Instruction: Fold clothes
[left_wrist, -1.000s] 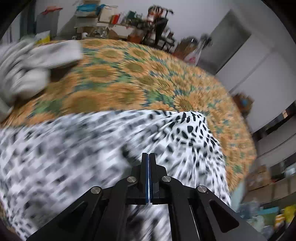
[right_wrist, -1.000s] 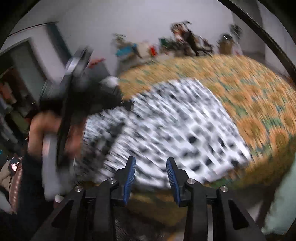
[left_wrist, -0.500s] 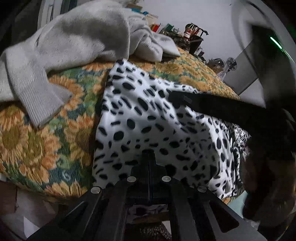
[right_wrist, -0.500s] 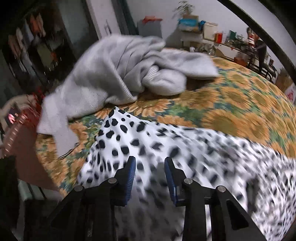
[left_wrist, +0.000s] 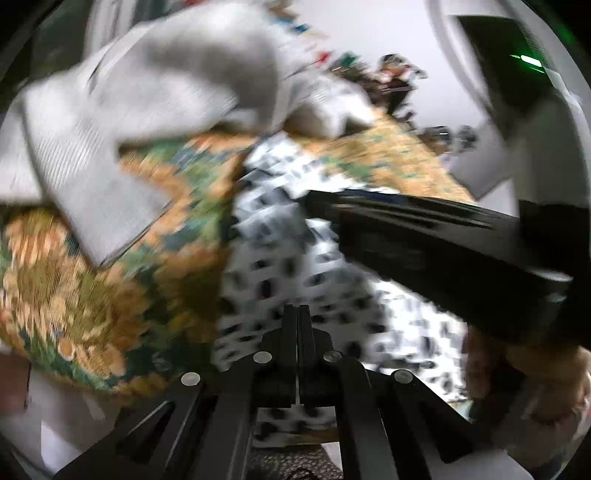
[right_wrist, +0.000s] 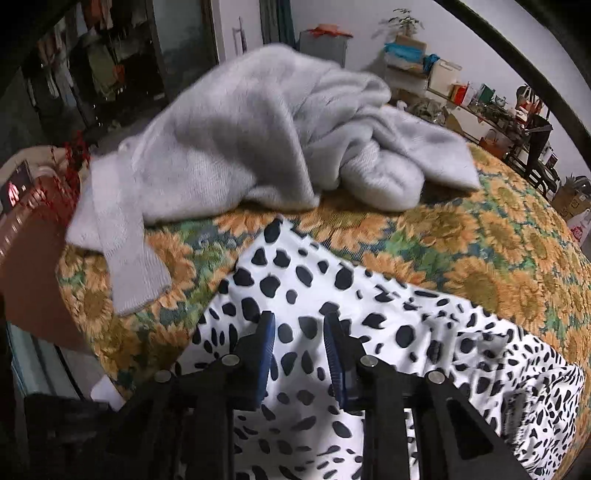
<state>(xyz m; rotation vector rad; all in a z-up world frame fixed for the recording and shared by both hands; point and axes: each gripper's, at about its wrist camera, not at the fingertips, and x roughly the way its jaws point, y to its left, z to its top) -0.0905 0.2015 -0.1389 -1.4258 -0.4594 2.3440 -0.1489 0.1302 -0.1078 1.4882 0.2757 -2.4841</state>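
Spotted garment (right_wrist: 369, 332) on sunflower bedspread (right_wrist: 480, 236)

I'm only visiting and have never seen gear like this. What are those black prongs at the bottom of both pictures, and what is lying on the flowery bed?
There is no robot: a person holds a two-finger gripper in each hand, each with a camera looking along its fingers. One picture comes from the left gripper, which is shut, apparently on the spotted garment. The other comes from the right gripper, whose blue-padded jaws have just been closing, with a gap left, over that garment. It lies on the sunflower bedspread, beside a crumpled grey sweater. The blurred black bar seems to be the right gripper.
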